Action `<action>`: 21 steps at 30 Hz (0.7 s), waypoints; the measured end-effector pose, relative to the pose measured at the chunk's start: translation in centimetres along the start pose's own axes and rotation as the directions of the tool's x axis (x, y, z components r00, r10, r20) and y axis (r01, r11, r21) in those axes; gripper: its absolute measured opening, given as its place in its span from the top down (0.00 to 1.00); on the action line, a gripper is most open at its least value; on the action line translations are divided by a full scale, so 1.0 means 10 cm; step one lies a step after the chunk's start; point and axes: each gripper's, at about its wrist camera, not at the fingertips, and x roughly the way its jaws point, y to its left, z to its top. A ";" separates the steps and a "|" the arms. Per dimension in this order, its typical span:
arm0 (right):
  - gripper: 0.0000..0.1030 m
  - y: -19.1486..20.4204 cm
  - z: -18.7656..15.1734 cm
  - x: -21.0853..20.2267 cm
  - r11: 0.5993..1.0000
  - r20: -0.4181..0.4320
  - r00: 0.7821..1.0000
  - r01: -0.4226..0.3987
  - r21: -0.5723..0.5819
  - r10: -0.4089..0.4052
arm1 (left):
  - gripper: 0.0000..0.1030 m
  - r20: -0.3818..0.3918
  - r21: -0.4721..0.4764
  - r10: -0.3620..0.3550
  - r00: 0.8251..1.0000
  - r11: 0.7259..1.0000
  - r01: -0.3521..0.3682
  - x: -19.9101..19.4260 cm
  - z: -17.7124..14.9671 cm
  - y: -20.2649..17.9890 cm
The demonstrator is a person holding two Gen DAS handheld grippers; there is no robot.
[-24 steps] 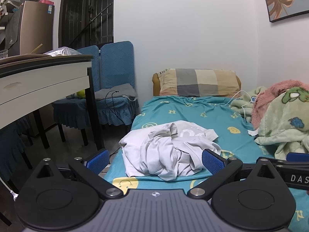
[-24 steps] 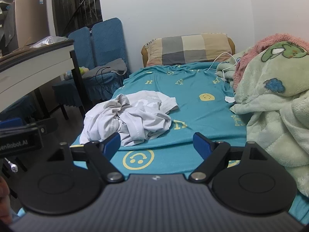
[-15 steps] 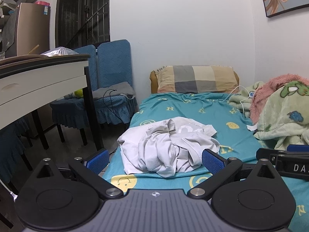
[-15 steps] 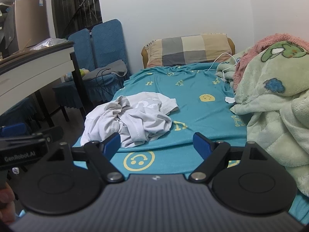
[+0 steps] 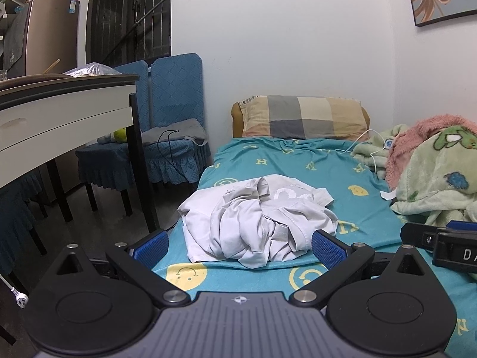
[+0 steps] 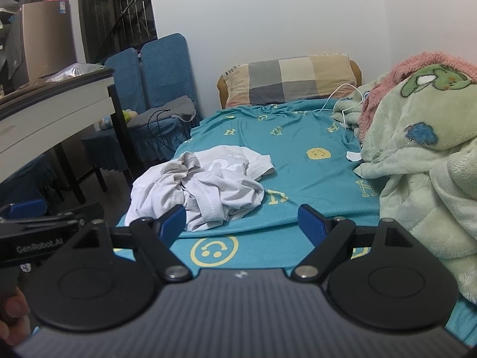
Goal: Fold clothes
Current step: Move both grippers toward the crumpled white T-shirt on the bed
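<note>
the crumpled white shirt [image 5: 256, 220] lies mid-frame on the bed [image 5: 351, 217], soft, light and floppy, best pinched at a loose hem edge, while the left tool [image 5: 238, 244] and right tool [image 6: 243, 223] both gape empty.

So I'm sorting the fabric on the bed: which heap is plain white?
The crumpled white garment near the bed's left edge; the blanket heap on the right is green and pink.

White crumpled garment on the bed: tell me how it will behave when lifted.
The white garment lies in soft, deep creases, so it will probably hang limp and unfurl. It looks thin, likely light. Bunched layers may trail or snag on the teal sheet.
</note>
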 end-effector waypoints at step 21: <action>0.19 -0.30 0.14 -0.15 0.989 0.024 0.999 0.036 0.146 -0.040 | 0.02 -0.029 -0.009 -0.032 0.999 0.999 0.031 -0.12 0.09 -0.15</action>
